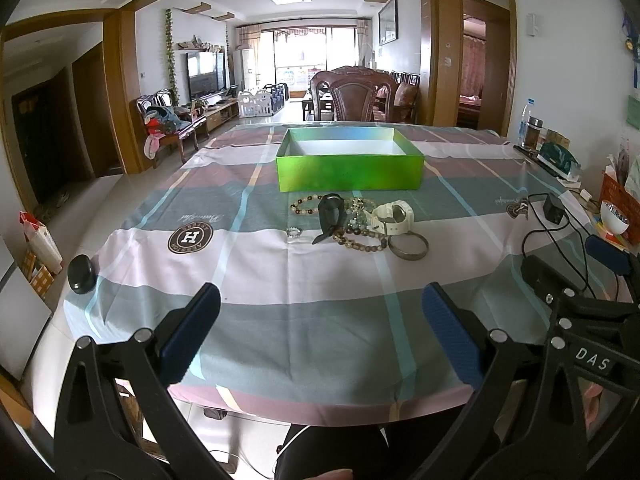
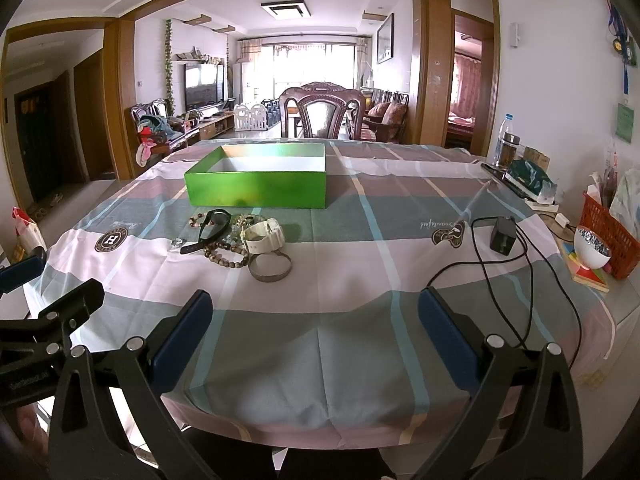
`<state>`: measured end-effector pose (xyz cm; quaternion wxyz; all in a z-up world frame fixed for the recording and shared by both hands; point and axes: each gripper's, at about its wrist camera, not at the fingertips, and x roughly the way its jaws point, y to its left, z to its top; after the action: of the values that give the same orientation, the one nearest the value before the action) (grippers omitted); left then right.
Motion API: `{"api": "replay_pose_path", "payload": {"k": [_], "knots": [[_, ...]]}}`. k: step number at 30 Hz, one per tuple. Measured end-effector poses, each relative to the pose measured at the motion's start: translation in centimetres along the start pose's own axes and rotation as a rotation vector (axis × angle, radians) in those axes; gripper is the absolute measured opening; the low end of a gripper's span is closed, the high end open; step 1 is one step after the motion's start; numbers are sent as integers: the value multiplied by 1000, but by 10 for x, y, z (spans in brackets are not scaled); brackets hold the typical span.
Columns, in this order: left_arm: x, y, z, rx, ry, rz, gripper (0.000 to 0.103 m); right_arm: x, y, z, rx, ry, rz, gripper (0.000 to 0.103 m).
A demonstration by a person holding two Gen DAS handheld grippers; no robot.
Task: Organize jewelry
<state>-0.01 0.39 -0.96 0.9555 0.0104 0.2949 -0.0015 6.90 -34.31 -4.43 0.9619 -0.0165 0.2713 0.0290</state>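
Both grippers, left gripper [image 1: 320, 332] and right gripper [image 2: 316, 332], hover over the near table [image 1: 280, 340] edge, jaws wide, holding nothing. Jewelry pile [image 1: 356, 224] sits just in front of the green box [image 1: 350, 174], which looks empty: white watch [image 1: 392, 218], metal bangle [image 1: 409, 247], bead bracelets. Only the left view shows the black oval case [image 1: 82, 274], far left of the box. The right view alone gives the black adapter [image 2: 503, 236] unobstructed, well right of the box.

Bright window [image 1: 308, 54] beyond wooden chair [image 1: 352, 98]
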Motion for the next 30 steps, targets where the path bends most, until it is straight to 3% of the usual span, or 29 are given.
{"api": "replay_pose_path", "payload": {"k": [30], "knots": [[1, -6, -4, 6, 5, -2, 99, 1, -1, -1, 1, 4, 2, 100]]}}
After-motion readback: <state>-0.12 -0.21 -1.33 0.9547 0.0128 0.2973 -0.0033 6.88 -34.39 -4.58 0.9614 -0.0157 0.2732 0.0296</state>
